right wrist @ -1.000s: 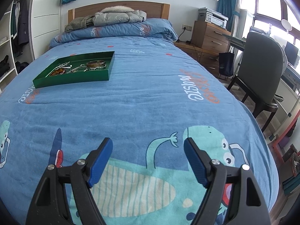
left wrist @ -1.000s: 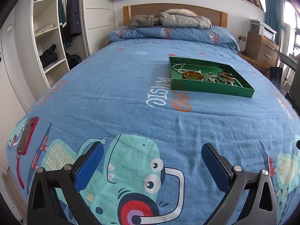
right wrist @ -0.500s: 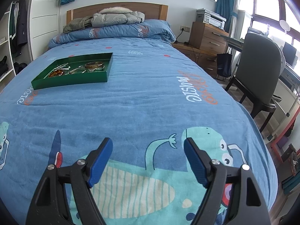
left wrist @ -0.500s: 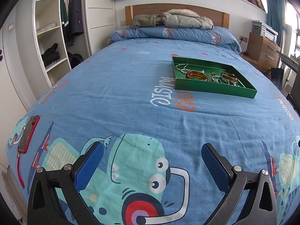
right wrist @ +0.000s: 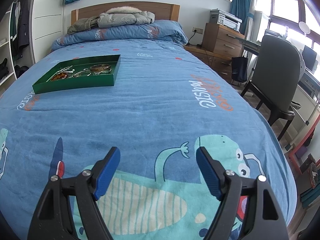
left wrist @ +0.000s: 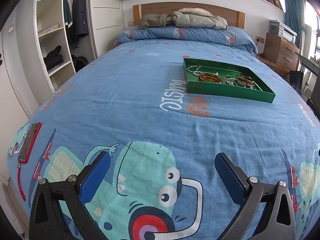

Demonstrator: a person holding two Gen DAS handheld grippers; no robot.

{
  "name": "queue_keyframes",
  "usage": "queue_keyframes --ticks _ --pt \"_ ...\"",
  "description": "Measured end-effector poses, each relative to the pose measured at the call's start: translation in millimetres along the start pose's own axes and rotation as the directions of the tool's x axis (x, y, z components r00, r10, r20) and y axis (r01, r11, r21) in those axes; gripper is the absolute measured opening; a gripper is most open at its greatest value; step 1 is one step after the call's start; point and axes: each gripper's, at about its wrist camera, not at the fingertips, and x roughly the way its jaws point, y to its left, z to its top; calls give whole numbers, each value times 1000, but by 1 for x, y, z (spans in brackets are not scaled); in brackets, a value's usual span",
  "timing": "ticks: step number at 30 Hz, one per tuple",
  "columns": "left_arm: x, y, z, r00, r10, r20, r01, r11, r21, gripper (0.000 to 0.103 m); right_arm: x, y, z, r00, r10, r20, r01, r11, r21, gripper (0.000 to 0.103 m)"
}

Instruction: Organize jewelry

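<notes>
1. Left gripper (left wrist: 162, 161): blue-padded fingers (left wrist: 96, 177) spread wide, nothing between them. They hang over the foot end of the bed (left wrist: 140, 92), above a cartoon monster print on the blue cover.
2. Right gripper (right wrist: 158, 157): fingers (right wrist: 208, 173) also held wide apart, empty, over a striped teal print on the same cover.
3. Green tray (left wrist: 230, 94) sits flat on the bed, well ahead of both pairs of fingers: ahead and to the right of the left fingers, ahead and to the left of the right fingers (right wrist: 74, 85).
4. Tray contents: amber bangle (left wrist: 210, 78), a second amber bangle (left wrist: 245, 79), silver chain (left wrist: 195, 69), and small silvery pieces between the bangles, too small to tell apart.
5. Red-cased phone (left wrist: 30, 142) lies at the bed edge, far left of the left fingers.
6. Jackets (left wrist: 184, 20) heaped at the headboard, beyond the tray.
7. Grey chair (right wrist: 278, 80) stands beside the bed, right of the right fingers.
</notes>
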Motion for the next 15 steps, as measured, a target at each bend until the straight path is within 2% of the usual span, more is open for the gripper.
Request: queue_keyframes --ticks 15 --pt "12 -2 -1 1000 2 -16 -2 1000 1 102 12 1 -1 1000 0 -8 0 1000 -4 77"
